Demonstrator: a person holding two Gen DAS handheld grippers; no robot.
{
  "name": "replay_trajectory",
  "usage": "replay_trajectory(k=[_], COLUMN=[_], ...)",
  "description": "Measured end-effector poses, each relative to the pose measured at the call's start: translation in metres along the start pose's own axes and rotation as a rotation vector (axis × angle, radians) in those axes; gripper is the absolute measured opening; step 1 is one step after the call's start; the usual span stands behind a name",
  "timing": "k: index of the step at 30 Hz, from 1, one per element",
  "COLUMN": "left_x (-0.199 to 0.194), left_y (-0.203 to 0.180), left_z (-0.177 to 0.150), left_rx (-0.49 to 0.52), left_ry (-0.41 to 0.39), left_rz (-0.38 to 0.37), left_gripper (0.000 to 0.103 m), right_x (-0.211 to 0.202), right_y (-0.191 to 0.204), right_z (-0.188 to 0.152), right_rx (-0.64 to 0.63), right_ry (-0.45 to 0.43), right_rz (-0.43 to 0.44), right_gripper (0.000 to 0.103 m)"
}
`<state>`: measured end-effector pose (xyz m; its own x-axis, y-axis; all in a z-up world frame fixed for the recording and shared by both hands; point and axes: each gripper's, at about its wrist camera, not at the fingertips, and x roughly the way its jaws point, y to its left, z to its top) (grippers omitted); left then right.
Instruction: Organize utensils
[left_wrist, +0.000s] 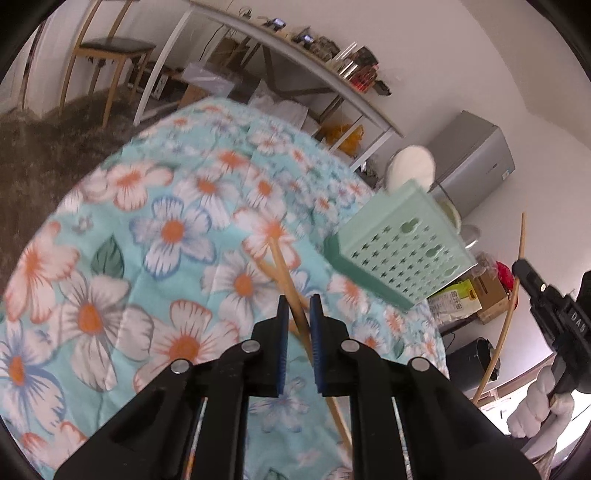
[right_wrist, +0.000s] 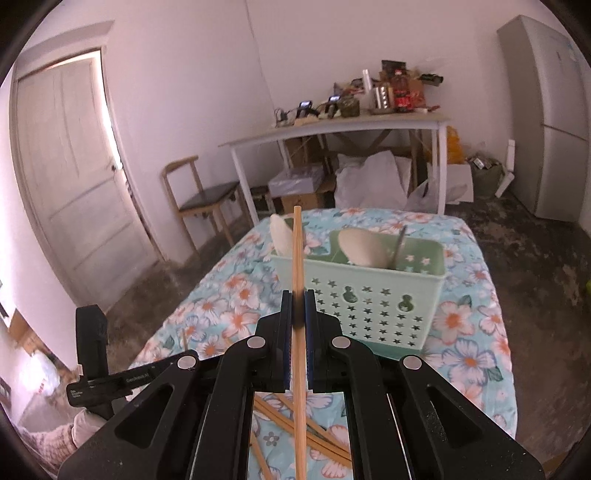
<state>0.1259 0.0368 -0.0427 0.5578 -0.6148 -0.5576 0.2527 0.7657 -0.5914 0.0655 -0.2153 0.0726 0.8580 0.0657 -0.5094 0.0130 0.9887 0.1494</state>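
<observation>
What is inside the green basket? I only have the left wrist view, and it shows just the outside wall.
Observer: The right wrist view looks in from above. A white spoon and a thin metal utensil stand in the green basket, with a second white spoon at its left end.
Operator: Is the right gripper clamped on its chopstick?
Observer: Yes. The right gripper is shut on a chopstick that sticks out past the fingertips towards the basket.
Operator: Are more waiting on the table?
Observer: Several loose chopsticks lie crossed on the floral cloth beneath that gripper.
</observation>
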Motion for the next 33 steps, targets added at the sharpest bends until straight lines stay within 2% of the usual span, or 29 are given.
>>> replay_trajectory(k=[3,13,19,27,33], left_x=[-0.01,-0.046,-0.064,-0.07,-0.06], left_y=[-0.013,-0.065,-0.1,-0.16,-0.203], left_z=[0.005,0.027,0.051,0.094,0.127], left_rx=[0.026,0.168,0.248,0.381,0.459], left_ry=[-0.027,-0.143,-0.241,-0.393,-0.498], left_rz=[-0.008,-0.014,-0.023,-0.063,-0.08], left_gripper=[0.005,0.005,0.005,0.005,0.005], right_x=[-0.01,-0.035,-0.049,-0.061,-0.061], right_y=[-0.005,-0.028,-0.041,-0.051,-0.061], right_z=[-0.002,-0.013,-0.013,-0.009,-0.008], right_rx=[0.019,0.1,0.13,0.155,0.177], right_ry=[-0.022,-0.085,-0.117,-0.158,-0.178], right_rz=[0.005,0.03,0.06,0.103,0.139], right_gripper=[0.005,0.005,0.005,0.005,0.005])
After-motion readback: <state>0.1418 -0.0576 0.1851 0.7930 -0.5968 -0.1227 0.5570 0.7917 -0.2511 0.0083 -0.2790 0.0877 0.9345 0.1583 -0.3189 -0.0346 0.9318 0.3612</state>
